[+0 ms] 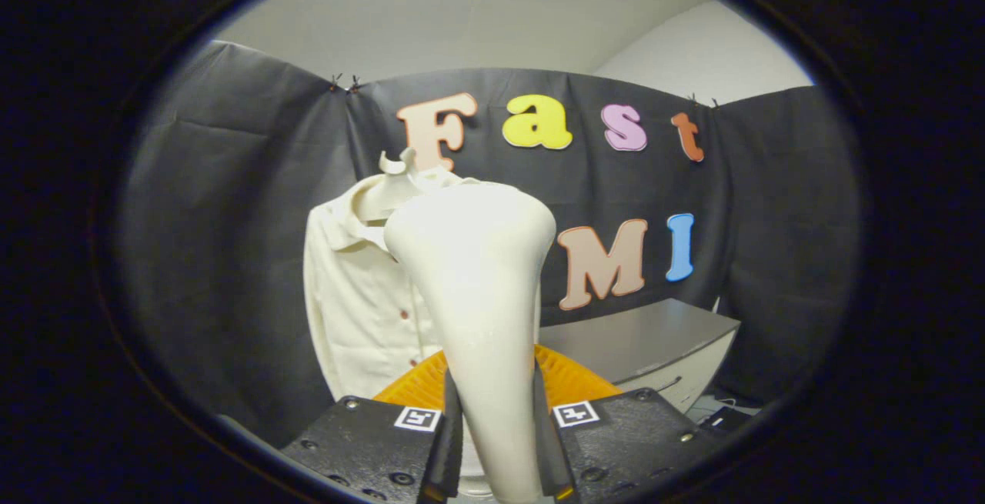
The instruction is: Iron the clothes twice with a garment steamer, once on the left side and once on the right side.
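the jaws [496, 442] are closed on the steamer [477, 296], one finger [450, 442] pressed against each side of its narrow cream handle. the steamer stands upright between the fingers and widens toward the top into a broad, rounded head that rises well above them. the surface of the head facing the camera is plain and smooth.

beyond the steamer hangs the shirt [358, 296] – a cream, long-sleeved garment with a collar and a row of small dark buttons down the front. it hangs on a pale hanger [400, 161] whose hook shows just above the collar. the shirt hangs against the black cloth wall [223, 219] of the booth. the steamer head covers the shirt's right-hand portion as seen from the camera; the visible portion, including one sleeve, lies to the left of the head. whether the head touches the fabric cannot be told.

just behind the fingers, low down, sits an orange ribbed object [569, 381], partly hidden by the steamer handle. its full shape cannot be made out.

to the right of the steamer and further back stands a grey worktop [646, 335] – its flat top is bare where visible, and a drawer front with a dark handle shows below its edge.
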